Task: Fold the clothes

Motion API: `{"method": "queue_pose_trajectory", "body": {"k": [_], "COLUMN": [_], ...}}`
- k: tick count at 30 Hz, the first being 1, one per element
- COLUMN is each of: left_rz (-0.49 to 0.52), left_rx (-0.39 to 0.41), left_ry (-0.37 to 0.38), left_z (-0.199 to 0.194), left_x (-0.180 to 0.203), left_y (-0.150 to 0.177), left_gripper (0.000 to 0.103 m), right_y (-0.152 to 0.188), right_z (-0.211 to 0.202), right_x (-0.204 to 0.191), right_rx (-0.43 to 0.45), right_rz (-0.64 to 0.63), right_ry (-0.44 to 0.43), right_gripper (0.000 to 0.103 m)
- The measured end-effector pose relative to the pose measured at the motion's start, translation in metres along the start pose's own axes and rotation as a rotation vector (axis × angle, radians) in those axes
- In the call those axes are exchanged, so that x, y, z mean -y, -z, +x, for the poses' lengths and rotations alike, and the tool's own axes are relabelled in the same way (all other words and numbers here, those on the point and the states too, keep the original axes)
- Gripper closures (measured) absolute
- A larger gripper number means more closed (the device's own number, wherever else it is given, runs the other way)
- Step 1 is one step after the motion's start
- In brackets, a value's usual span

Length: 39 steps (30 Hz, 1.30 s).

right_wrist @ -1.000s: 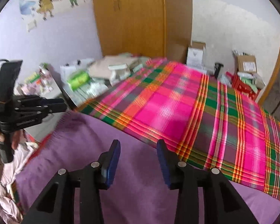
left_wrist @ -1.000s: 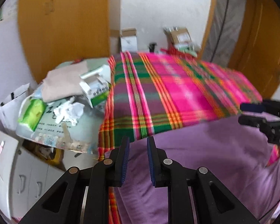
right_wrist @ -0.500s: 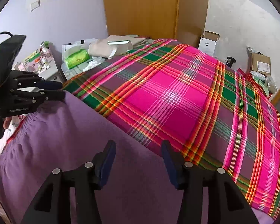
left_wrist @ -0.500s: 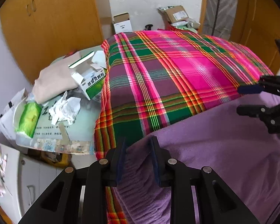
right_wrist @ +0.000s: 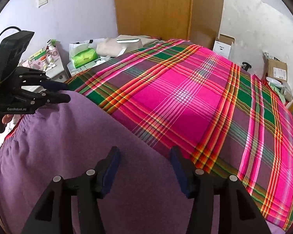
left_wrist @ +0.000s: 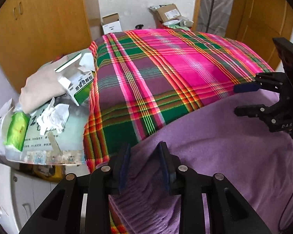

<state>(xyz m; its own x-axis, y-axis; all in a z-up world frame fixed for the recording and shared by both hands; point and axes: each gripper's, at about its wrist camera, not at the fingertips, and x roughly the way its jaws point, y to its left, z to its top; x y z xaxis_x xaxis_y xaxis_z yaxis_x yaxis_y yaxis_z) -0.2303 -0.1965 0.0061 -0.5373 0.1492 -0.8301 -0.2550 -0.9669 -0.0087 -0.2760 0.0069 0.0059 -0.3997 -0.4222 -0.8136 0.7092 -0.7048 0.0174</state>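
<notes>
While spread flat over the near part of the bed (right_wrist: 185,101), purple garment (left_wrist: 234,156) ready for a fold, ribbed waistband at the left corner. Left tongs (left_wrist: 144,167) gaping around that waistband, not yet pinching, probably lined up for a corner grab. Right tongs (right_wrist: 144,167) also spread wide, hovering above the far edge. Cluttered desk (left_wrist: 68,146) just beside the bed, out of play.

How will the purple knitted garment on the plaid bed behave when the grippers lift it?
The purple knitted garment probably sags between grips: it drapes limply over the plaid bed. Its gathered ribbed edge looks stretchy. The fuzzy knit likely resists slipping from the left gripper.
</notes>
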Motion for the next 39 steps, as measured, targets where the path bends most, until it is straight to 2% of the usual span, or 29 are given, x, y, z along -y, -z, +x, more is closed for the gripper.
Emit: {"method": "queue_pose_trajectory", "body": {"k": [12, 15, 17, 19, 22, 27, 39], "left_rz": [-0.013, 0.008, 0.01, 0.011, 0.009, -0.003, -0.011], "left_rx": [0.024, 0.022, 0.02, 0.019, 0.021, 0.033, 0.104], "left_ry": [-0.022, -0.036, -0.03, -0.027, -0.033, -0.043, -0.058], "left_z": [-0.001, -0.001, -0.002, -0.003, -0.004, -0.007, -0.033], "left_x": [0.003, 0.007, 0.009, 0.009, 0.011, 0.011, 0.022], "left_y": [0.004, 0.004, 0.005, 0.006, 0.007, 0.009, 0.016], "left_gripper": [0.072, 0.074, 0.078, 0.083, 0.09, 0.097, 0.099], "right_y": [0.003, 0.005, 0.006, 0.008, 0.009, 0.011, 0.017], "right_z": [-0.002, -0.003, -0.004, -0.006, -0.007, -0.011, -0.047], "right_x": [-0.003, -0.006, -0.006, -0.007, -0.01, -0.013, -0.029], "right_rx": [0.014, 0.014, 0.017, 0.018, 0.019, 0.029, 0.108], "right_rz": [0.0, -0.009, -0.014, -0.016, -0.021, -0.017, -0.005], "right_ry": [0.02, 0.017, 0.011, 0.003, 0.001, 0.031, 0.066], "right_gripper": [0.049, 0.056, 0.061, 0.073, 0.085, 0.096, 0.098]}}
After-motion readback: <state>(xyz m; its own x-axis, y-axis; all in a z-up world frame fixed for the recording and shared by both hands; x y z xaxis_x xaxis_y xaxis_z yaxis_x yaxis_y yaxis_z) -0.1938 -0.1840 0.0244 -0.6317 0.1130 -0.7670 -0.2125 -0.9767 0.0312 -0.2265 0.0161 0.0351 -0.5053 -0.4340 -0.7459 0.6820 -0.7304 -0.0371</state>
